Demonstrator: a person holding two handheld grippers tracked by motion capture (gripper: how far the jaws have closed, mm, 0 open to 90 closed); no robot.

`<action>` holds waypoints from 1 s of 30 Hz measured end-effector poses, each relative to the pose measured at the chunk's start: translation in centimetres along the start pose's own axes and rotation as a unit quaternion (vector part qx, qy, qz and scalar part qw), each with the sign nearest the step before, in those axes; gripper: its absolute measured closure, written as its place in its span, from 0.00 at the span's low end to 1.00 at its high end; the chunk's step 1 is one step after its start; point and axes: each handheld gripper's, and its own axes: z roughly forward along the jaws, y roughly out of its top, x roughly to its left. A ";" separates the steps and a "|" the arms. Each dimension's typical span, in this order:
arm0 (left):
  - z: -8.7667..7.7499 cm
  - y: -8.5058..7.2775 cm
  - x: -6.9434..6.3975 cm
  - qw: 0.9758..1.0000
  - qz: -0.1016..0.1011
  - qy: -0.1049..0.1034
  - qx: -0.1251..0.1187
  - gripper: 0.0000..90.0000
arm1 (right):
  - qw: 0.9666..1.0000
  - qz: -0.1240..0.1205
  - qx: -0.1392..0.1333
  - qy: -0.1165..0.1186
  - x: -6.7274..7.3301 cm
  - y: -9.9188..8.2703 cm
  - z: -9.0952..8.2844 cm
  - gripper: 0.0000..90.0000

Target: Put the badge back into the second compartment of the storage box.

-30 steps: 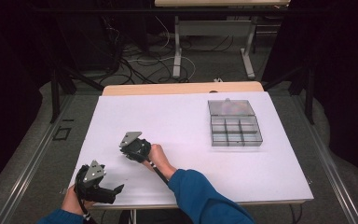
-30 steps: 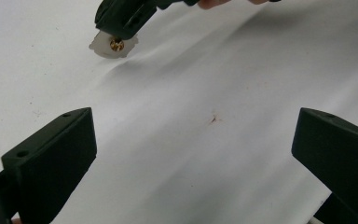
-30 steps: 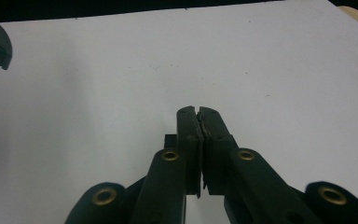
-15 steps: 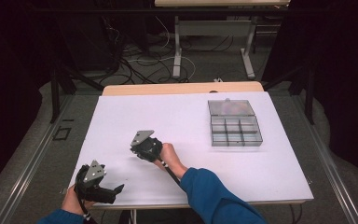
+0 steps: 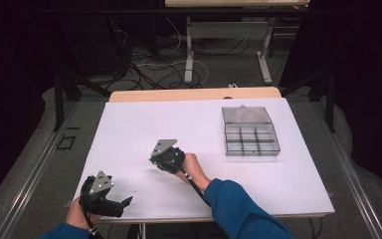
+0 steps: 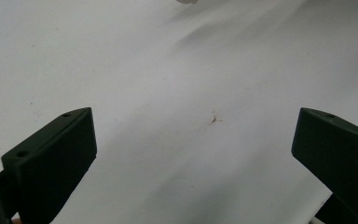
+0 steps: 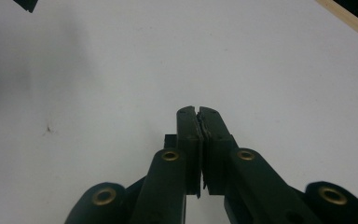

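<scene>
My right gripper (image 5: 155,158) hovers over the middle of the white table (image 5: 129,129), held by a hand in a blue sleeve. In the right gripper view its two black jaws (image 7: 198,112) are pressed together with nothing between them. My left gripper (image 5: 122,204) sits at the table's near left corner, its jaws pointing right. Seen from the left gripper view, it (image 6: 193,116) stands wide open over bare white tabletop.
A clear plastic compartment box (image 5: 250,130) with a closed lid lies at the far right of the table. A wooden strip (image 5: 194,93) runs along the far edge. Cables and table legs lie on the floor beyond.
My right gripper has slid to the right across the table, jaws still shut. The left gripper has stayed where it was.
</scene>
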 end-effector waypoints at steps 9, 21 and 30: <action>0.0 0.0 0.0 1.000 0.000 0.001 0.001 0.00 | 1.000 0.000 0.004 -0.006 -0.6 -1.5 -2.2 0.98; 0.0 0.0 0.0 1.000 0.000 0.001 0.002 0.00 | 1.000 0.013 0.006 -0.019 -1.6 -3.2 -5.0 0.98; 0.0 0.0 0.0 1.000 -0.002 0.003 0.003 0.00 | 0.999 0.030 0.000 -0.031 -2.3 -4.7 -7.3 0.98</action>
